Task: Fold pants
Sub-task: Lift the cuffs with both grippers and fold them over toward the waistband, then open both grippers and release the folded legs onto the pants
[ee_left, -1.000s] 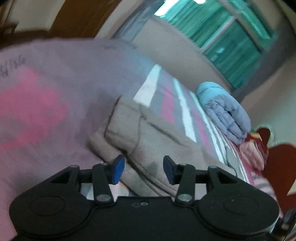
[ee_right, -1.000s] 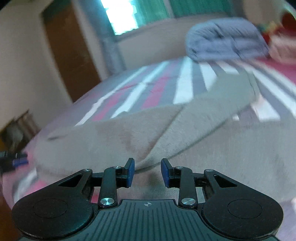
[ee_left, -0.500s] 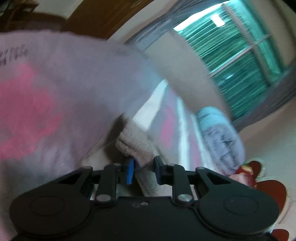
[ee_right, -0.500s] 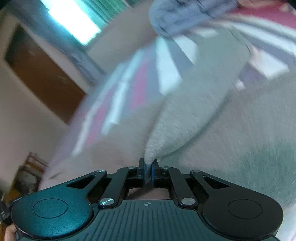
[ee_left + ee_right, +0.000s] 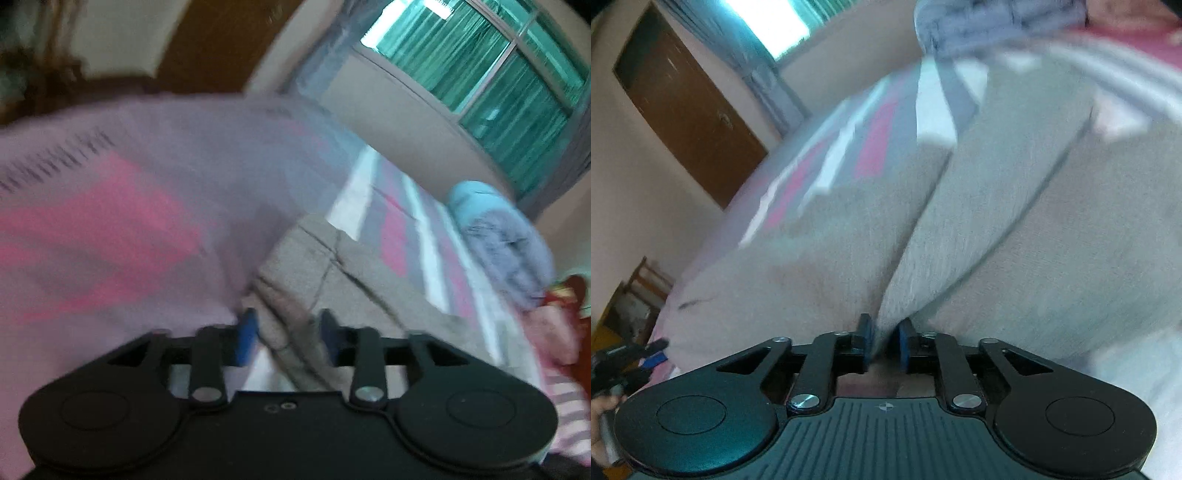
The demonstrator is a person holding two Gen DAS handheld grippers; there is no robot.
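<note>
Beige pants [image 5: 979, 229] lie on the striped bed [image 5: 879, 140], long axis running away from my right hand-held gripper [image 5: 884, 341], clamped on a fold; my left hand-held gripper [image 5: 288, 336] gapes at the waistband.

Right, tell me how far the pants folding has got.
Done: the beige pants lie on the striped bed with one layer already doubled over. In hand: the right tool pinches a fabric edge; the left tool, open, straddles a folded corner. Left: finishing the fold.
</note>
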